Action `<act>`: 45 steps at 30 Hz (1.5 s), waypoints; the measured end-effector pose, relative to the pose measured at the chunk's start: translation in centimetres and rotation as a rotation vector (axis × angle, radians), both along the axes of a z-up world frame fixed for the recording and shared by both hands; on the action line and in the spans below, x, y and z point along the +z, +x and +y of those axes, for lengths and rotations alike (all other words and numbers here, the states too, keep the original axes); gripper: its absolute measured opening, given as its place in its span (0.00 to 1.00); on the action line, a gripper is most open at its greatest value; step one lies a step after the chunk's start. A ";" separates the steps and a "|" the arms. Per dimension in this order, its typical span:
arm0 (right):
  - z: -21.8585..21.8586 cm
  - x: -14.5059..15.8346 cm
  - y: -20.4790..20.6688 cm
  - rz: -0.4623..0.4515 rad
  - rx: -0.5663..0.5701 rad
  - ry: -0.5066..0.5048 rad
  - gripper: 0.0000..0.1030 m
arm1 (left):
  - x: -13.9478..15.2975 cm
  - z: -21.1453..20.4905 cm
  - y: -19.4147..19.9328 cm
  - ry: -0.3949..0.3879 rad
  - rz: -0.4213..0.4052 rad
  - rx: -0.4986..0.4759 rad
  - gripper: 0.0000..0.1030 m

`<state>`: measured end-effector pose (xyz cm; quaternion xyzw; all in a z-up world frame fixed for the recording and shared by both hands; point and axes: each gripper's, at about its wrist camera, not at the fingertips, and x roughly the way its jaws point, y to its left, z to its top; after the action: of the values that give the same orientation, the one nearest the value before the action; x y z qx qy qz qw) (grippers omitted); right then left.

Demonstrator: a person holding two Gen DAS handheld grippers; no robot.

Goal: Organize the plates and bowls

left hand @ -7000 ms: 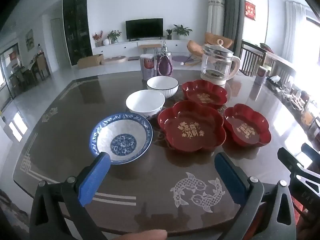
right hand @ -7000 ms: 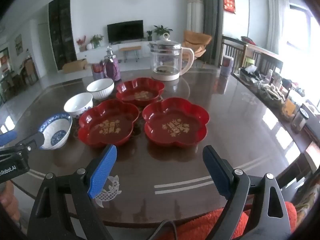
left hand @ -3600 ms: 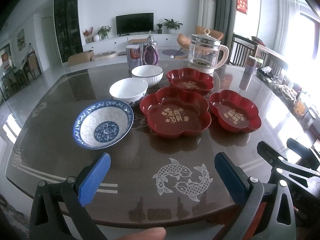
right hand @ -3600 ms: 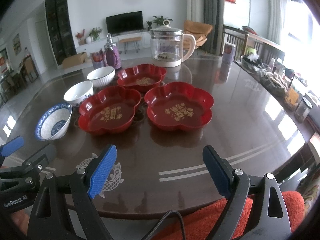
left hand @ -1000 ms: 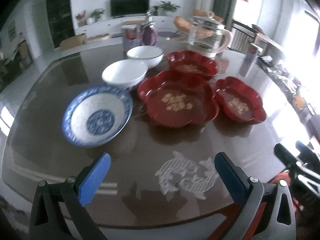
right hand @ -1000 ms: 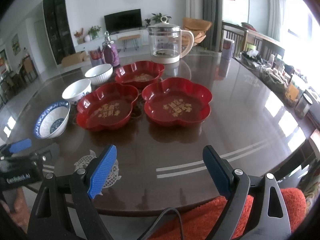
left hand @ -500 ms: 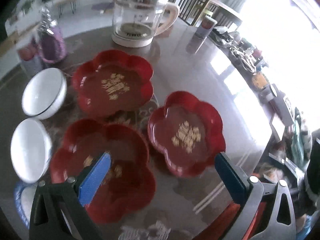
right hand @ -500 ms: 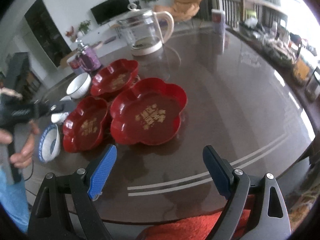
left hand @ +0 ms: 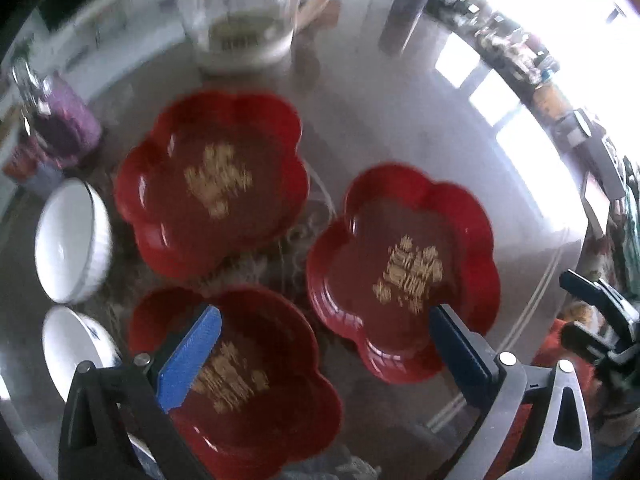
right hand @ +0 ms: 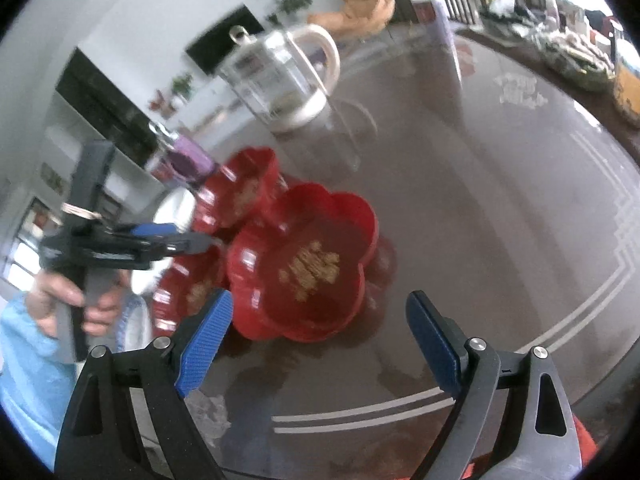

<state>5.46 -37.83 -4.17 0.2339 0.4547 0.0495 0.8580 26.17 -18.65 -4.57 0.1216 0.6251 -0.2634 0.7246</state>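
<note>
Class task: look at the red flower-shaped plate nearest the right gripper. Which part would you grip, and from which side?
Probably the raised scalloped rim of the red plate on its near edge, facing the open right gripper. The wall is thin and upright, so one finger could go inside and one outside; its far side crowds the other plates.

Both wrist views overlook the red plates [left hand: 402, 264].

Bright daylight from the right, blown out there and glaring off the glossy table [left hand: 400, 128]; motion-blurred throughout, kettle [right hand: 288, 80] smeared, fisheye-bent with black corners.
</note>
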 end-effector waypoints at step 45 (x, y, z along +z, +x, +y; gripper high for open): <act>1.4 -6.5 6.9 0.273 0.027 -0.129 0.12 | -0.9 -1.5 0.8 -0.028 -0.009 0.043 0.52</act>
<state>12.40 -36.39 -10.66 0.1768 0.5724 -0.0006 0.8007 27.01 -20.13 -5.52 0.0992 0.6204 -0.2560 0.7347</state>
